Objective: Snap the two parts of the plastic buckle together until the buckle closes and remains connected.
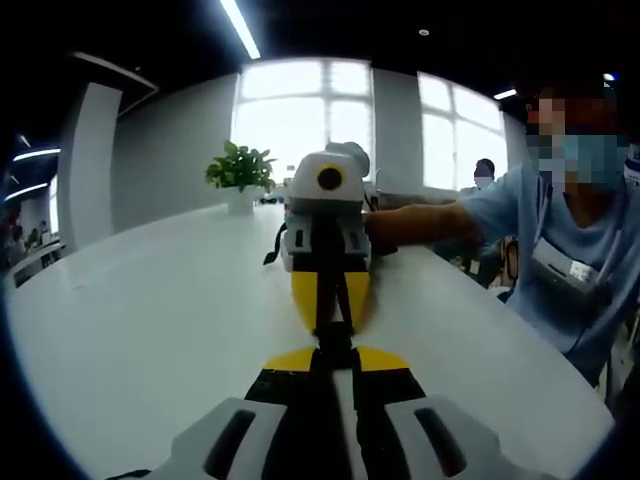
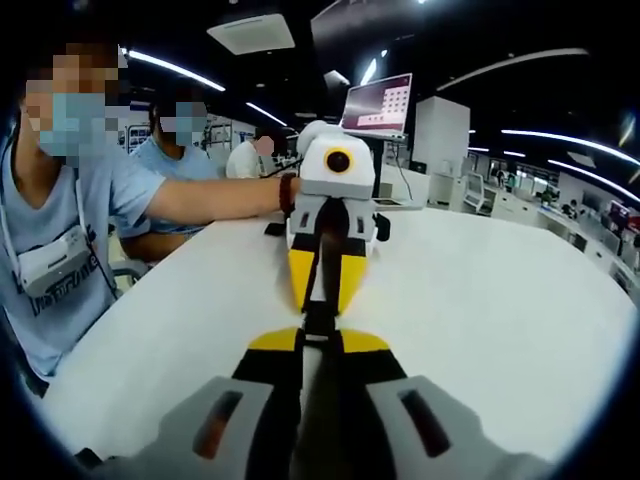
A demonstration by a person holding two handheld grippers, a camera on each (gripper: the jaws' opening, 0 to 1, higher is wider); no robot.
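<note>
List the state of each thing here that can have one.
left tool: shut on buckle
right tool: shut on buckle
buckle: held between the two tool tips; cannot tell whether it is latched
laptop: open, screen lit
potted plant: upright

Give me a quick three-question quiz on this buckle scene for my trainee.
1. True or false: the left claw and the right claw face each other tip to tip above the white table.
2. In the left gripper view, what stands at the table's far end? A) potted plant B) kettle C) toolbox
3. Fill in: the black buckle sits between the claws' ____ tips.
Key: 1 true; 2 A; 3 yellow.
</note>
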